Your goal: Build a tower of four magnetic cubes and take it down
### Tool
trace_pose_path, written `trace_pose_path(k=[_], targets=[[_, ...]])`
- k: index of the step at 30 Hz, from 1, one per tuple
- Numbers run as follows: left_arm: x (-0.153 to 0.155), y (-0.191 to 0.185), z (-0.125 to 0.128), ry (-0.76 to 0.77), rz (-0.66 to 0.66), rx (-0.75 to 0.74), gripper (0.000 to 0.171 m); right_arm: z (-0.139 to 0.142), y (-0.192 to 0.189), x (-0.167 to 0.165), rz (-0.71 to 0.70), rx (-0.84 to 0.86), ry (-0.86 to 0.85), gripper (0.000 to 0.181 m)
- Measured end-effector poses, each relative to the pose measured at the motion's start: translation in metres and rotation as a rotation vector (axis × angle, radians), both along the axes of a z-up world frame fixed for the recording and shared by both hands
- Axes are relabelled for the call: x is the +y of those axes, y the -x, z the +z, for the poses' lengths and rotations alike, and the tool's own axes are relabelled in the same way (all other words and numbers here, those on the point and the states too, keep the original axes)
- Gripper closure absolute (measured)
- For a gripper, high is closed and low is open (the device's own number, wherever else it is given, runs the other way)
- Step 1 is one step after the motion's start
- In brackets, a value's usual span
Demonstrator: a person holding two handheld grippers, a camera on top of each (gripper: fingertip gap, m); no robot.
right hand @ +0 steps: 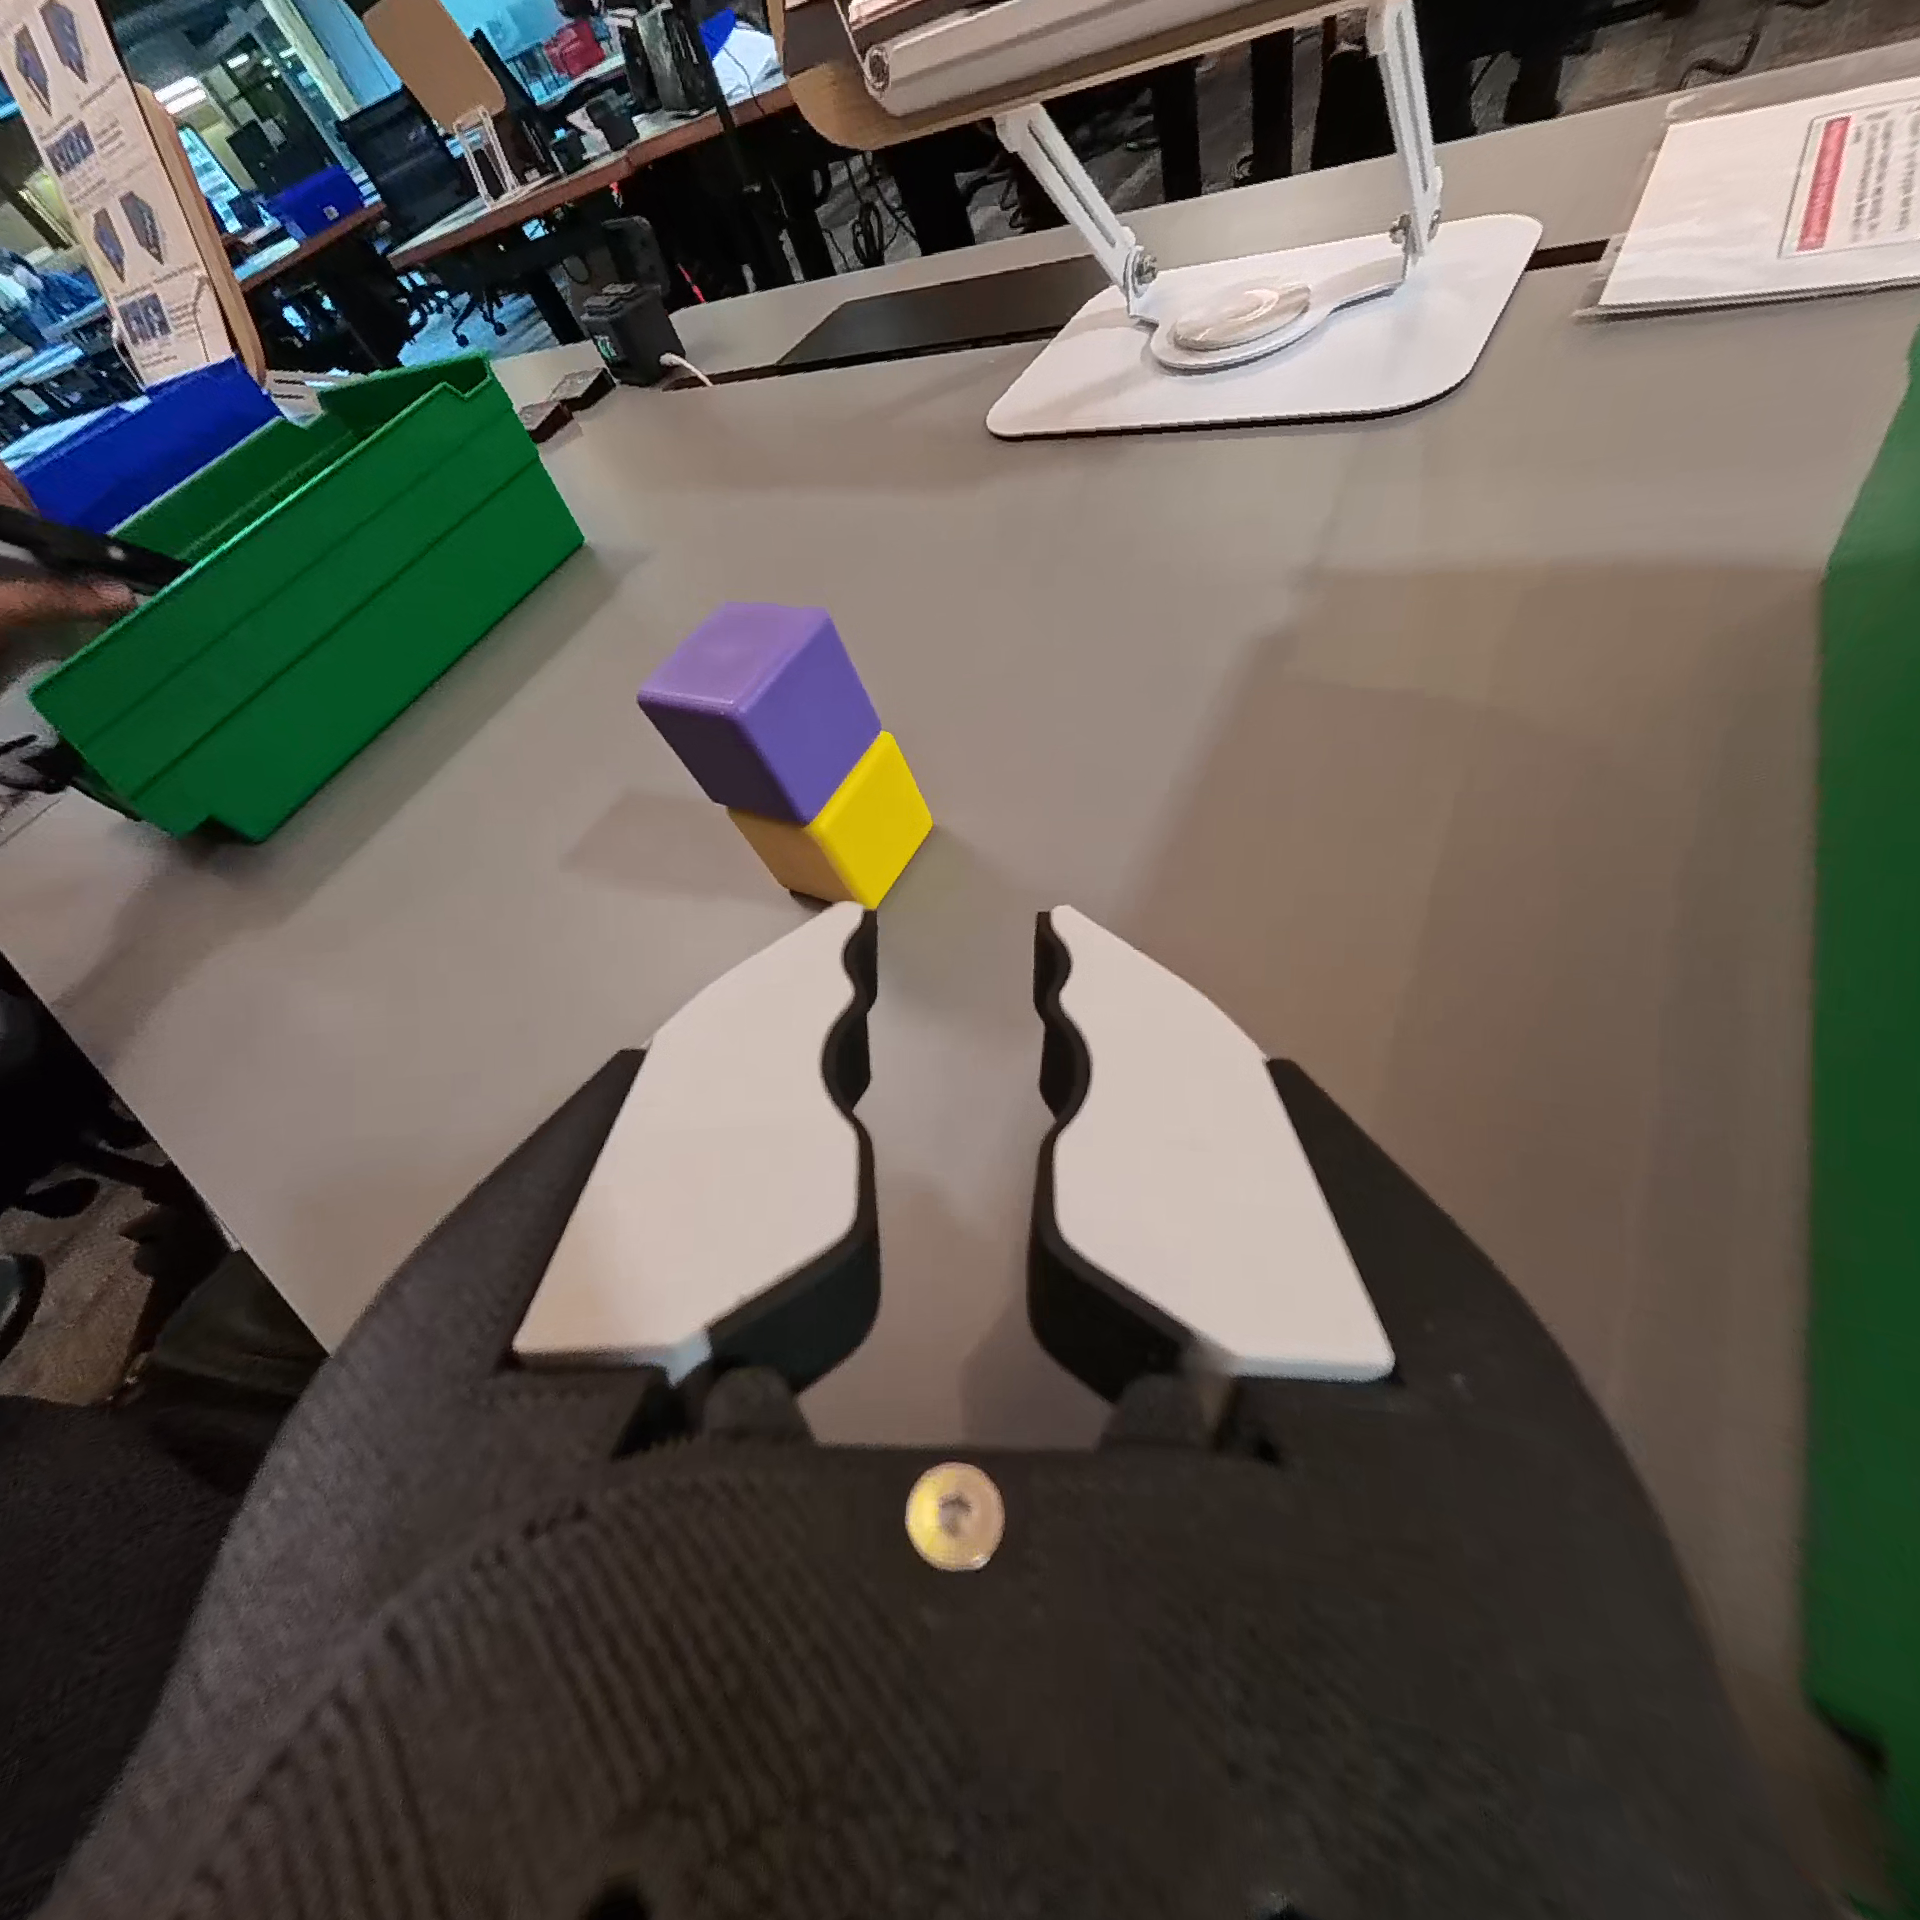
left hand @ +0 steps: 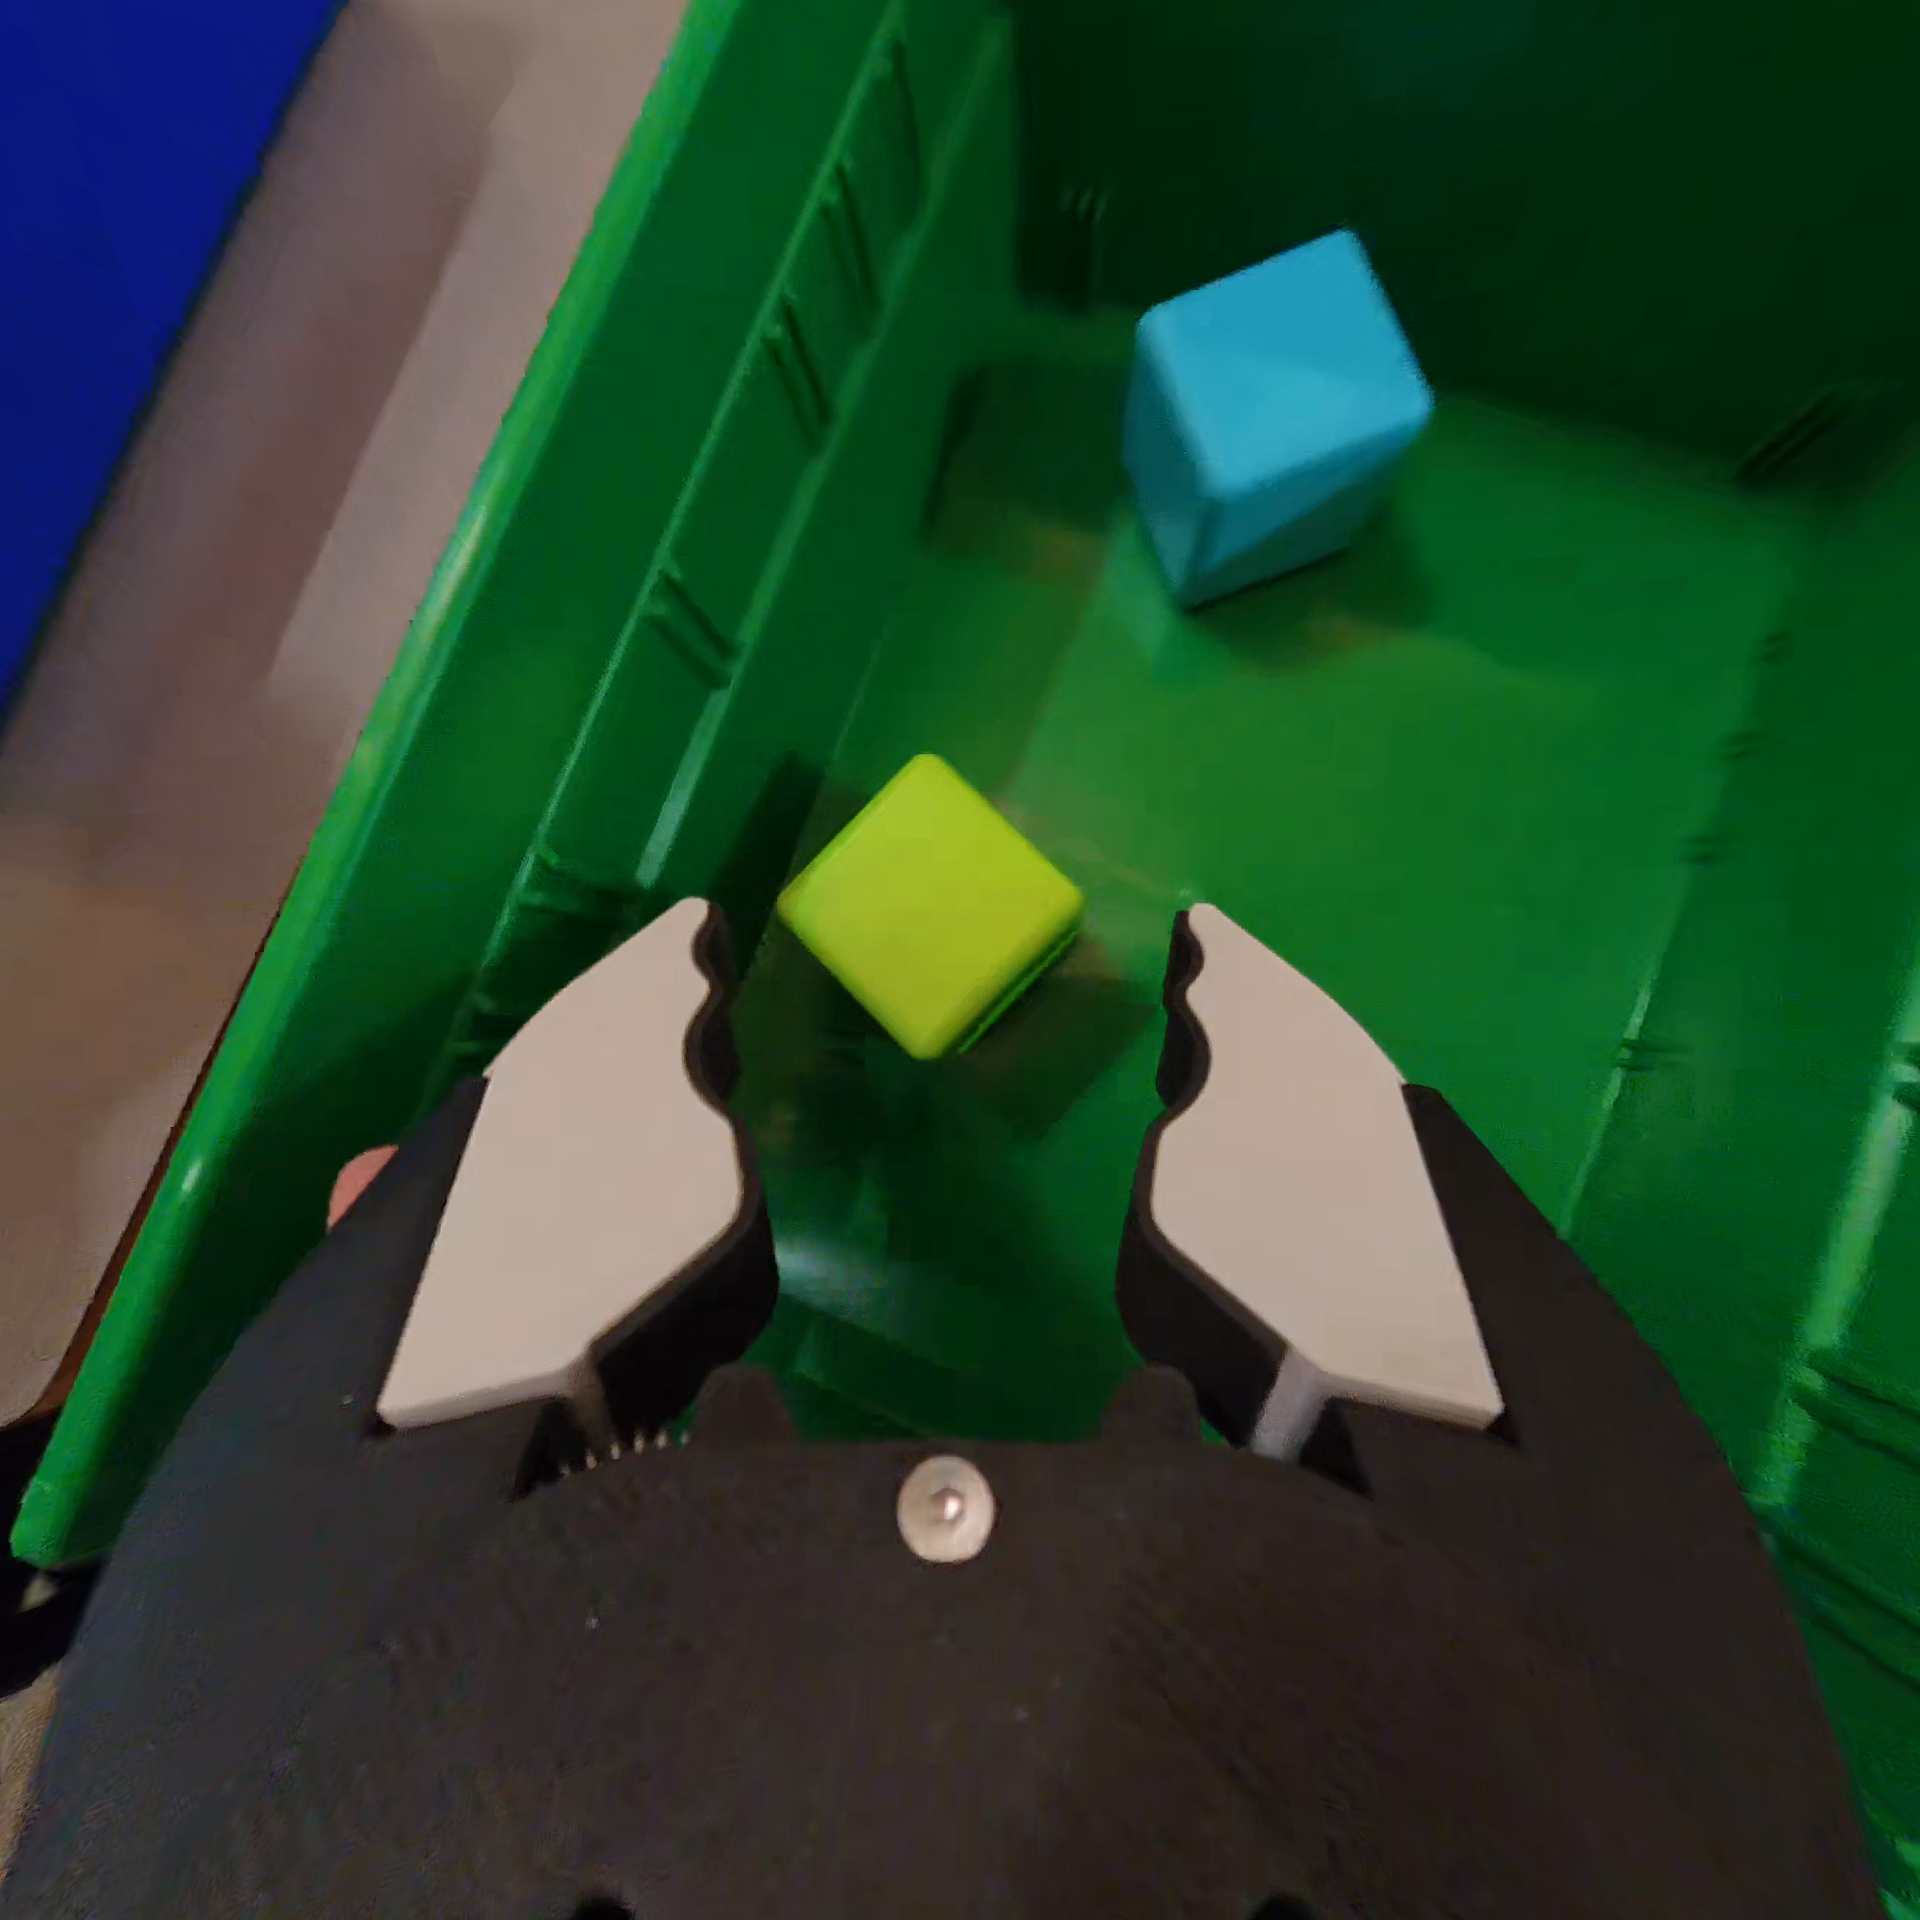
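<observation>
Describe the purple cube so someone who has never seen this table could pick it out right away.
Start at the grey table, with a green bin on its left side. In the open middle, just ahead of the right gripper, stands a two-cube stack. The purple cube is the top one, sitting skewed on a yellow cube; it is the only purple thing there.

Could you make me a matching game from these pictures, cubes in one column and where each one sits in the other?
Things:
1. lime cube
2. blue cube
3. purple cube
4. yellow cube

Places:
A. on top of another cube
B. on the grey table, under another cube
C. in the green bin, just ahead of the open left tongs
D. farther back in the bin

Pairs: 1-C, 2-D, 3-A, 4-B
</observation>
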State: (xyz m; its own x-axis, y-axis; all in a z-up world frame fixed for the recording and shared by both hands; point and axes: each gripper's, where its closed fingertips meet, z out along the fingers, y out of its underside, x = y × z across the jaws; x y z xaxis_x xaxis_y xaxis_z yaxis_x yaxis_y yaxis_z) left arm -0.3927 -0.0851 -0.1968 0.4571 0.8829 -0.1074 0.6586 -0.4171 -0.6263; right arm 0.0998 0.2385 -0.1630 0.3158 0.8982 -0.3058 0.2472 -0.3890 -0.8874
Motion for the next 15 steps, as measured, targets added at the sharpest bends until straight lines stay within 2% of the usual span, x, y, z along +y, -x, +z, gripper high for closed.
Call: trace_pose_path(k=[4,8,10,15], targets=[[0.0,0.008,0.002,0.021,0.028,0.017,0.097,0.0,0.0,0.002,-0.002,0.015,0.03,0.152],[0.002,0.007,-0.01,0.012,0.02,-0.086,0.098,0.0,-0.001,0.002,-0.002,0.02,0.037,0.152],[0.005,0.007,-0.011,-0.01,0.004,-0.108,0.106,0.001,-0.001,0.002,-0.005,0.023,0.037,0.152],[0.019,-0.005,-0.011,0.015,-0.192,-0.106,0.108,0.001,-0.001,0.002,-0.005,0.024,0.043,0.152]])
